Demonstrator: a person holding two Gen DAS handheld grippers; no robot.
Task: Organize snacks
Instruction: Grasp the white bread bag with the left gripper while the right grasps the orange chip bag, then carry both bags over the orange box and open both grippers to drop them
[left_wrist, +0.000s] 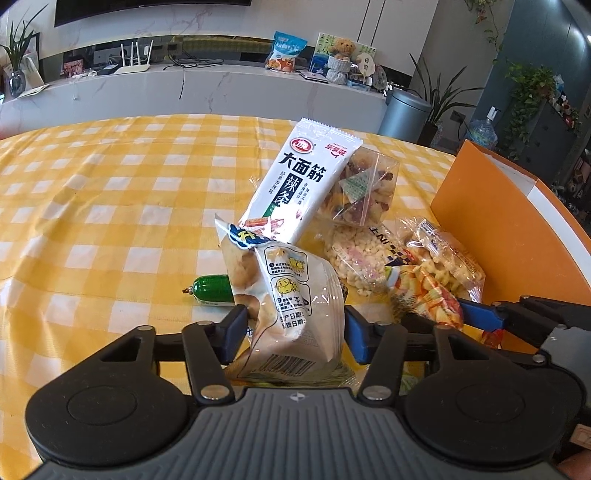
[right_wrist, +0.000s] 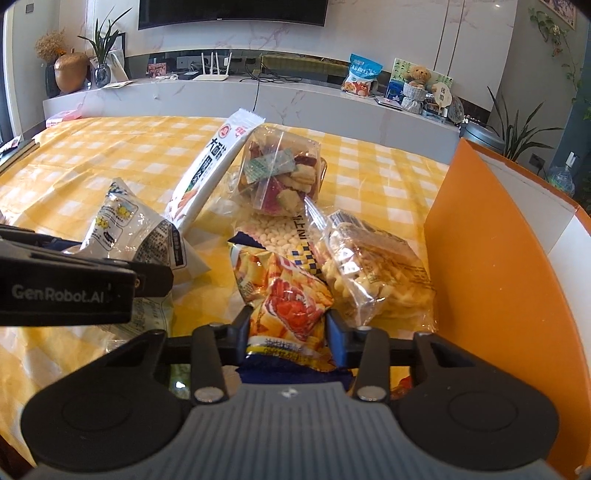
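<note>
Broadly, a wrinkled yellow-and-white checked tablecloth (left_wrist: 110, 206) covers the table, with a smooth orange box (right_wrist: 491, 258) standing at three o'clock of the crinkly snack pile. Smaller, the left gripper (left_wrist: 295, 332) pinches a glossy white bread packet (left_wrist: 295, 295), a green sausage (left_wrist: 214, 291) at its ten o'clock. The right gripper (right_wrist: 288, 328) clamps a shiny orange chip bag (right_wrist: 288, 299), beside a clear twisted-cracker bag (right_wrist: 373, 273) at two o'clock.

Tablecloth (left_wrist: 110, 206): yellow-and-white check, left of frame. Box (left_wrist: 491, 221) at right: orange, white rim. Sausage (left_wrist: 212, 291): green; tall packet (left_wrist: 295, 184), centre: white, black lettering.
</note>
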